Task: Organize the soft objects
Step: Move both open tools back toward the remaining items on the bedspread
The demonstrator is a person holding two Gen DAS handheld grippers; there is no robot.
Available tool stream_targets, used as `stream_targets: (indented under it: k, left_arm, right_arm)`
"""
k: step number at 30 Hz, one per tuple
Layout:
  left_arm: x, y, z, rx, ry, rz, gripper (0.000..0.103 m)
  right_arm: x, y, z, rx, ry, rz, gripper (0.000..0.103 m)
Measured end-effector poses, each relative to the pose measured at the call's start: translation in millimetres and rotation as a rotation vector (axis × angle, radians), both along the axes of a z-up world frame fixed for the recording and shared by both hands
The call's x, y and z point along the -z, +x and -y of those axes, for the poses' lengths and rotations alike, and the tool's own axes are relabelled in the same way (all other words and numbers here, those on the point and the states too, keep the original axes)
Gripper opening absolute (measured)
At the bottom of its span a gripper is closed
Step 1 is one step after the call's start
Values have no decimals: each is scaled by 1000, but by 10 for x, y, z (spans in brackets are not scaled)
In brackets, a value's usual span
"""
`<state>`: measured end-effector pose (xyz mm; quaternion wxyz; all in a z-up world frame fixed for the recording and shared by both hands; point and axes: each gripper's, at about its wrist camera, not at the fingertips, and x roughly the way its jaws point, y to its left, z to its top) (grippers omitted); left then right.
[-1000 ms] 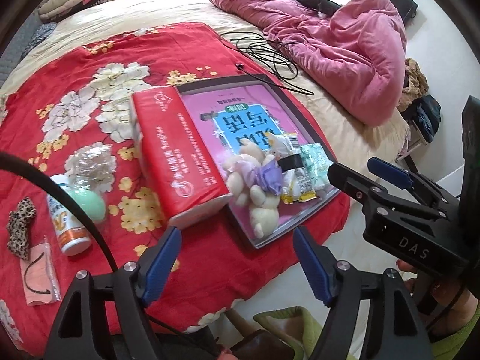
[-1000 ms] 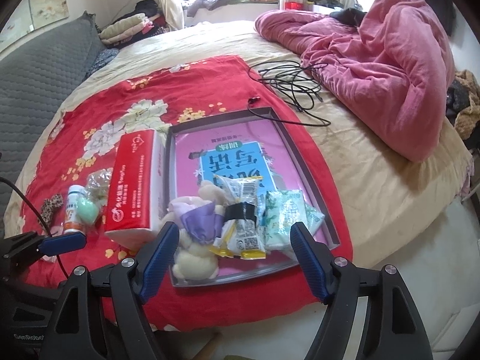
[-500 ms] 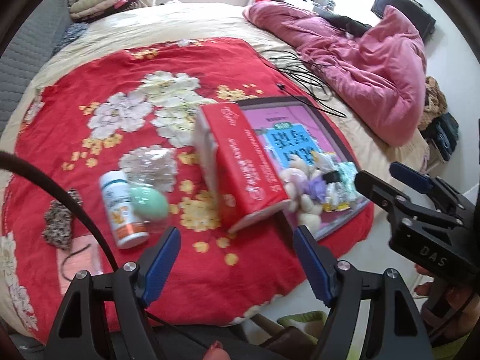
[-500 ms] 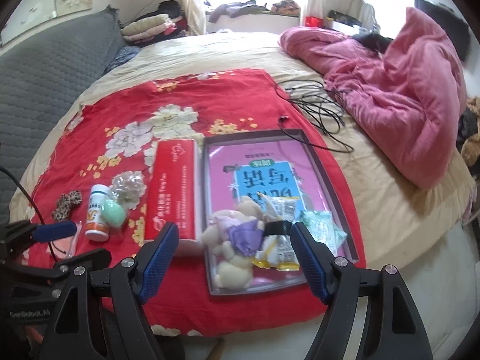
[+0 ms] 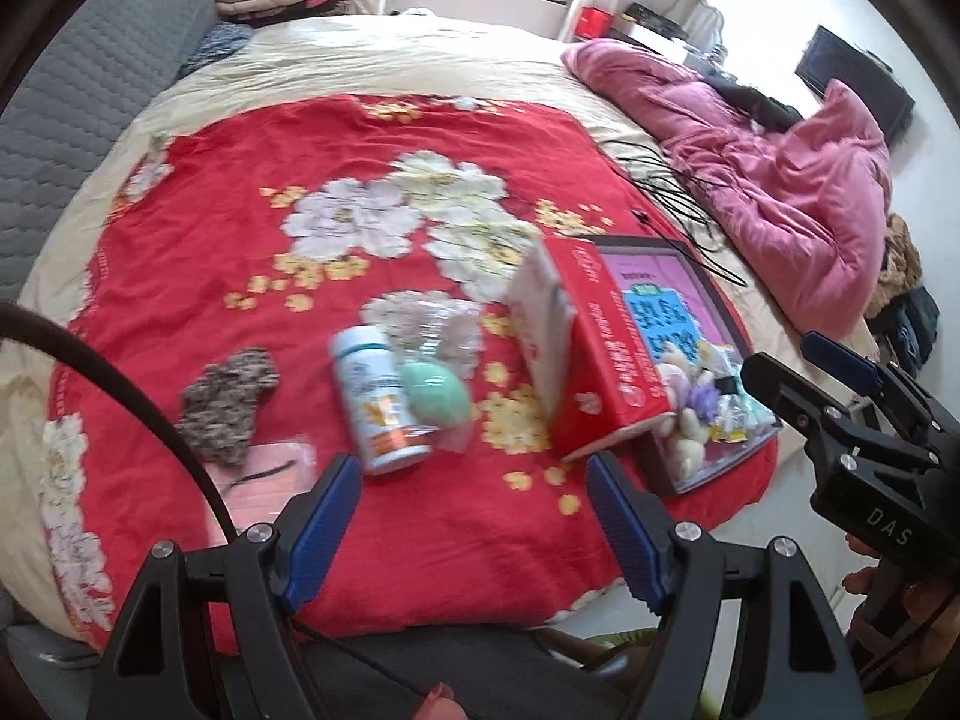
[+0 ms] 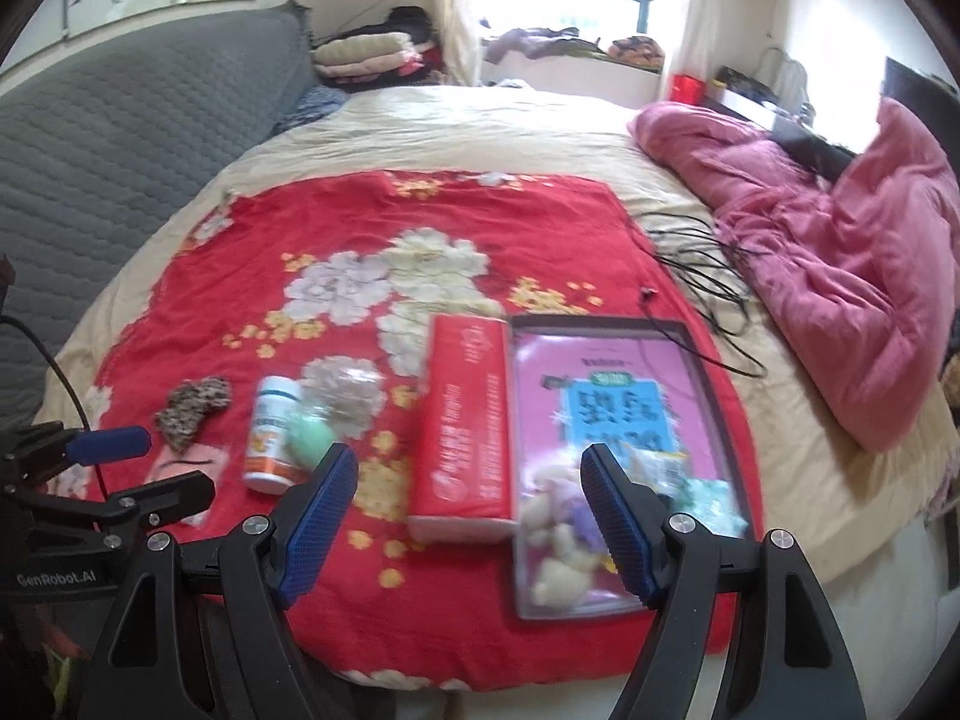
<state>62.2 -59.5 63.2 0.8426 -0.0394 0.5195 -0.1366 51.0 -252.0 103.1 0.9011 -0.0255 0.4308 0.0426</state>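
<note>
I am panning my left hand-held gripper point(image 5: 474, 510) leftward from the tray point(image 5: 714, 300) toward the loose items; both it and the right hand-held gripper point(image 6: 468, 501) are gaping wide, empty. One plush toy point(image 6: 555, 546) is lying in the tray; one leopard scrunchie point(image 5: 231, 396), one green sponge point(image 5: 435, 390) and one bottle point(image 5: 378, 396) are waiting on the red blanket point(image 5: 240, 240).

I see the bed point(image 6: 456, 120) carrying a red floral cloth point(image 6: 336, 228) toward its near edge, black cables point(image 6: 696, 252) beside that, and a pink duvet point(image 6: 840, 276) along its right edge.
</note>
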Motion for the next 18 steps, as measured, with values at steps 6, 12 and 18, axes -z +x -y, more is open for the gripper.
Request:
stream_targets:
  k: [6,12,18]
  left_arm:
    - [-129,-24,-492,-64,13,2,77]
    - [-178,-53,-944,-127,34,-6,77]
    - [-191,-70,-1284,-166,58,-32,77]
  right_arm:
    - [-21,85,-350,-54,18,5,78]
    - [22,121,-626,-96,30,-2,78]
    - [154,179,-822,-127,39,-36,78]
